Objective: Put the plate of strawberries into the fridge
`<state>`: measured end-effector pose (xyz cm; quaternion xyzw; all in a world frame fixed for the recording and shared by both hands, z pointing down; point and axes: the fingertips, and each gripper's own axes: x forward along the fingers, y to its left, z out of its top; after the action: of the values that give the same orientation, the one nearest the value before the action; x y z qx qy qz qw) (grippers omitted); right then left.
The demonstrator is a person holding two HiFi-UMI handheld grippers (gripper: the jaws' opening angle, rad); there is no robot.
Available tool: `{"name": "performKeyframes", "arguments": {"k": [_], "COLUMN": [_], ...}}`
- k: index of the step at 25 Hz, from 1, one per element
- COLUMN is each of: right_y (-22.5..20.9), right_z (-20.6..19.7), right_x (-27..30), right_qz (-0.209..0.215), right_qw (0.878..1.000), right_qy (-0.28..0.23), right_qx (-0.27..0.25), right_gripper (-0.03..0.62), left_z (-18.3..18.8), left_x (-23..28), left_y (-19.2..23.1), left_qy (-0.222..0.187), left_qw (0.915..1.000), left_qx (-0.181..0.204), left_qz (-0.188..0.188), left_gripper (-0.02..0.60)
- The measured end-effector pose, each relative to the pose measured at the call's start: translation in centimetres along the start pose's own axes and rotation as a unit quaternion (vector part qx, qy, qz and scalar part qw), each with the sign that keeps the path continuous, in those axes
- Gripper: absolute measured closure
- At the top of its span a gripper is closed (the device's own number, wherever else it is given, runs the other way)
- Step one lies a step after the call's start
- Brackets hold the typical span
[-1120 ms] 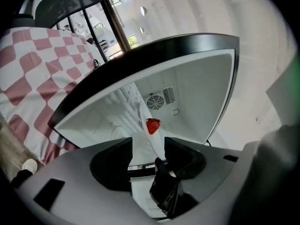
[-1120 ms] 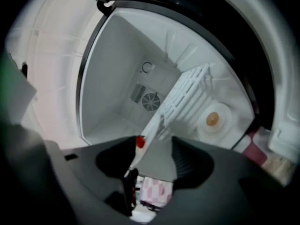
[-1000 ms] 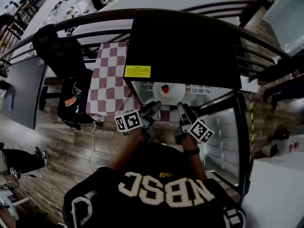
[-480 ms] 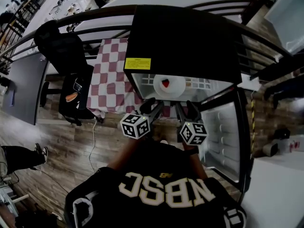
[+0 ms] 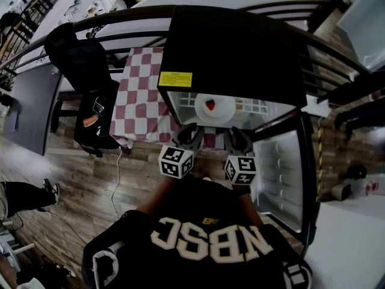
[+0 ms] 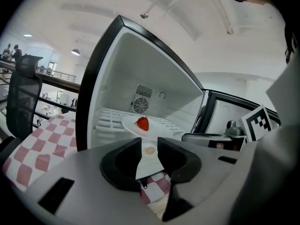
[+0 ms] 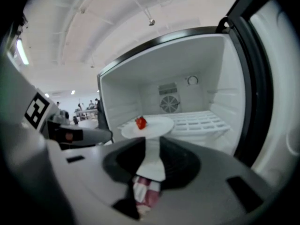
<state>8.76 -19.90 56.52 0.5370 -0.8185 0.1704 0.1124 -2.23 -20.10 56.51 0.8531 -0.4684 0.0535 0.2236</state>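
A white plate (image 5: 221, 109) with one red strawberry (image 5: 210, 105) rests on the wire shelf inside the open black fridge (image 5: 234, 47). In the left gripper view the plate (image 6: 152, 130) and strawberry (image 6: 143, 123) lie just beyond my left gripper (image 6: 149, 145). In the right gripper view the plate (image 7: 154, 126) and strawberry (image 7: 140, 122) sit beyond my right gripper (image 7: 152, 149). Both grippers (image 5: 190, 135) (image 5: 237, 138) hang side by side in front of the fridge opening, apart from the plate. Their jaws have just been closing, a narrow gap remains, and nothing is between them.
The fridge door (image 5: 281, 179) stands swung open at the right. A table with a red-and-white checked cloth (image 5: 139, 98) and a black office chair (image 5: 81, 65) stand left of the fridge. A curved railing (image 5: 90, 29) runs behind. Wooden floor lies below.
Both grippers have rolled about their own axes, so their marker cubes show other faces. Their jaws stand narrower than before. The plate has stayed on the fridge shelf.
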Motion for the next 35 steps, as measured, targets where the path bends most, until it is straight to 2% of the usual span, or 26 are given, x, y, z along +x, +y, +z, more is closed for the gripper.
{"name": "performKeyframes", "arguments": {"k": [11,25,35], "right_y": [0.4,0.1,-0.5], "right_z": [-0.4,0.3,1.0], "right_x": [1.7,3.6,5.3], "right_qz": [0.006,-0.005,-0.006], "right_qw": [1.000,1.000,1.000], "right_qy": [0.021,0.019,0.020], "right_qx": [-0.007,-0.007,-0.009], "right_gripper": [0.525,0.536,0.537], "left_z": [-0.5,0.0,1.1], "left_x": [1.6,3.6,5.5], "left_y": [0.5,1.1,1.9], "left_qy": [0.033,0.049,0.052], "left_qw": [0.9991,0.9984,0.9976], "left_qx": [0.026,0.029,0.045], "left_qz": [0.006,-0.007,-0.005], "left_gripper": [0.535,0.543,0.545]}}
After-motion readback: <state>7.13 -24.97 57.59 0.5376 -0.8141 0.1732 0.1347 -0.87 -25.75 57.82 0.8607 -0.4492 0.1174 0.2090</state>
